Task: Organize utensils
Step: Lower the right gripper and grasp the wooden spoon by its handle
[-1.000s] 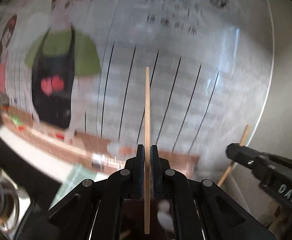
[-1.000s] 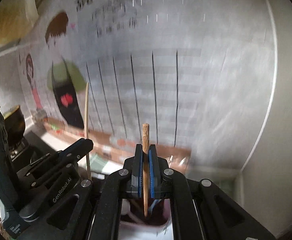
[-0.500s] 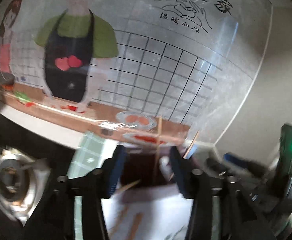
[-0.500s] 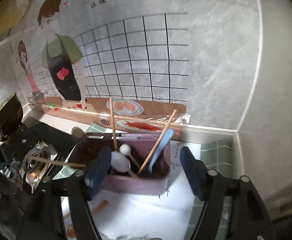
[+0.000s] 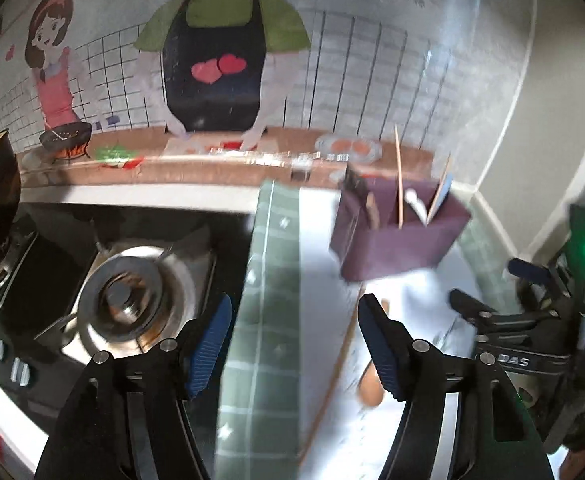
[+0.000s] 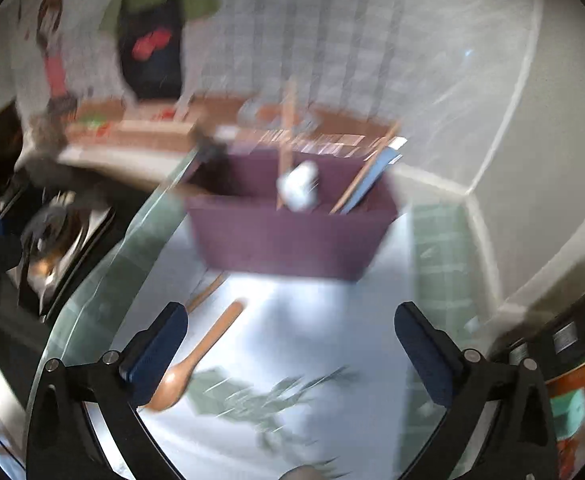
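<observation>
left gripper jaws opening, nothing between them, only green tile counter below. right gripper jaws opening too, very wide, empty. lying just inside its left finger: wooden spoon flat on the white mat, bowl end toward the camera. a loose chopstick lies on the mat beyond it, near the purple utensil box. the box already stands two chopsticks, a white spoon and a blue one. step looks like between placements, going for the next piece. next move likely needs the right gripper lowered over the spoon handle, closing across its narrow width. view is blurred.
</observation>
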`<act>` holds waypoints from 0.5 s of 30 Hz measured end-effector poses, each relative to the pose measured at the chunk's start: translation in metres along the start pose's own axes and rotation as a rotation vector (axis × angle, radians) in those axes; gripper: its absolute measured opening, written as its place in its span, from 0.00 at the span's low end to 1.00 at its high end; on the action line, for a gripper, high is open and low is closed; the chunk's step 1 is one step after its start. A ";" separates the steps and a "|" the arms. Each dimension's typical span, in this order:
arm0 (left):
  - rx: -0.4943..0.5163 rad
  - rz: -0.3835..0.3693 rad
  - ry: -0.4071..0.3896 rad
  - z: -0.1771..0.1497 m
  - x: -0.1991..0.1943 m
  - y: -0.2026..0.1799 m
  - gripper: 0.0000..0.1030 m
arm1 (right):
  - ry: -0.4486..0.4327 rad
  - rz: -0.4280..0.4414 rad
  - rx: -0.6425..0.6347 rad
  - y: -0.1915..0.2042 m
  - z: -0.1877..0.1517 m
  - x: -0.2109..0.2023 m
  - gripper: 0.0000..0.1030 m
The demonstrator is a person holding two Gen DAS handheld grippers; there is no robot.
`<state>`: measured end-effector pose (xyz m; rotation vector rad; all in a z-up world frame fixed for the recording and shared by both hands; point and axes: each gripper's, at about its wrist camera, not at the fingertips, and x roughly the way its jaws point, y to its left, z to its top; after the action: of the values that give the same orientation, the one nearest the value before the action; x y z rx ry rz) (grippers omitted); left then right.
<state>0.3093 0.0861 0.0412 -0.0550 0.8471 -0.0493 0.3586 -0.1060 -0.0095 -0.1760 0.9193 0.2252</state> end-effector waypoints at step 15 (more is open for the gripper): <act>0.079 0.000 0.106 -0.049 0.003 0.005 0.65 | 0.266 0.078 0.063 0.067 -0.031 0.087 0.35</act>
<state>0.2749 0.0896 0.0067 0.0217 0.9508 -0.0860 0.3680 -0.0385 -0.1009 -0.1138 1.1974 0.2485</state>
